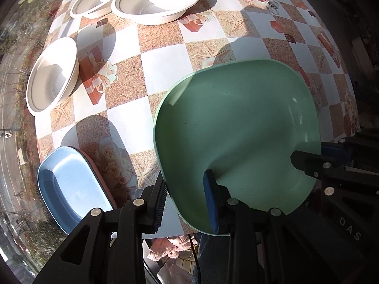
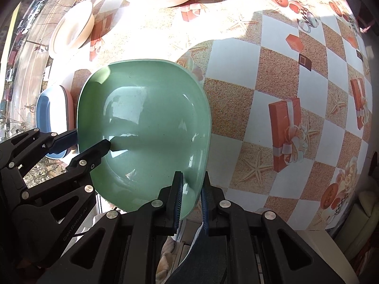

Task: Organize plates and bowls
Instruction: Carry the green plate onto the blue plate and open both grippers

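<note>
Both grippers grip the green plate (image 1: 236,137) as we see it. Our left gripper (image 1: 187,203) comes in low from the near edge, one blue pad under the plate's near-left rim and the other finger (image 1: 212,201) on top inside the dish, so it is clamped on that rim. Our right gripper (image 2: 191,198) does the same on the plate's near-right rim, pads closed either side of the edge. Each gripper shows in the other's camera: the right one at the plate's right side in the left wrist view, the left one at the plate's left side in the right wrist view, fingers pinching the rim there too.

Green plate sits over the near edge of the table (image 1: 165,66), which has a checkered printed cloth; we can't tell if it is lifted or resting. It overhangs the table edge toward us.

Left of the green plate, just apart, a blue plate (image 1: 71,189) lies stacked on a pink one, whose rim shows on the side facing the green plate. Beyond the green plate, well apart, are three white bowls (image 1: 156,0): two touching at the far side, one further left and nearer, all upright.
</note>
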Tool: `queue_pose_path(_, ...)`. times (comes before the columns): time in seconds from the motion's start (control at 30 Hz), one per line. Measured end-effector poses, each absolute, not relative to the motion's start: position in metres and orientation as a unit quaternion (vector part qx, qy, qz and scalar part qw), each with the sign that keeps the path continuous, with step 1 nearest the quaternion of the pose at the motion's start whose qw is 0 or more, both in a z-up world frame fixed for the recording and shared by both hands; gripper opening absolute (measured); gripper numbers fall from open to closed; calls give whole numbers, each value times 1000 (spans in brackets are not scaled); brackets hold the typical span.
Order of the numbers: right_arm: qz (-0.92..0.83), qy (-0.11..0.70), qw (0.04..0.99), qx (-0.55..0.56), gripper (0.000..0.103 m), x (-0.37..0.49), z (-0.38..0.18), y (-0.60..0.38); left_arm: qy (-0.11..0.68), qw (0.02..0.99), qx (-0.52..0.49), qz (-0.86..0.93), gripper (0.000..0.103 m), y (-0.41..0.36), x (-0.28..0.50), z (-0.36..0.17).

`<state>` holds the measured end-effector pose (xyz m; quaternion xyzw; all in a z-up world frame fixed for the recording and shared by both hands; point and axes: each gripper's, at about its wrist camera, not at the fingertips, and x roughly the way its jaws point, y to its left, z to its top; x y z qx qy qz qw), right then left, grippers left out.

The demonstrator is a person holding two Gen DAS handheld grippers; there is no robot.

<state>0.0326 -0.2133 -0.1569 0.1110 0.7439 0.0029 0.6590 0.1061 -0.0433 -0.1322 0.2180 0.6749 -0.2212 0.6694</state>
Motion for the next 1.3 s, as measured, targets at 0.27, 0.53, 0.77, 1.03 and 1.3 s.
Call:
queue_pose_path(0.27, 36, 746, 660, 86, 16, 50, -152, -180, 678, 684, 196, -186, 33, 1, 117, -128)
queue_pose_path(0.53, 91, 744, 658, 64, 16, 74, -146, -122, 680, 703, 165, -125, 33, 72, 132, -117)
queue_pose_path(0.77, 145, 748, 647, 33, 17, 81, -152, -55, 690, 707, 139, -66, 32, 140, 139, -119)
queue_pose_path(1.03, 170, 760, 626, 44, 17, 80, -169, -8, 694, 709, 124, -16, 32, 190, 153, -127)
queue_pose_path(1.3, 158, 754, 637, 41, 82, 75, -174, -41, 687, 718, 116, 10, 78, 205, 166, -128)
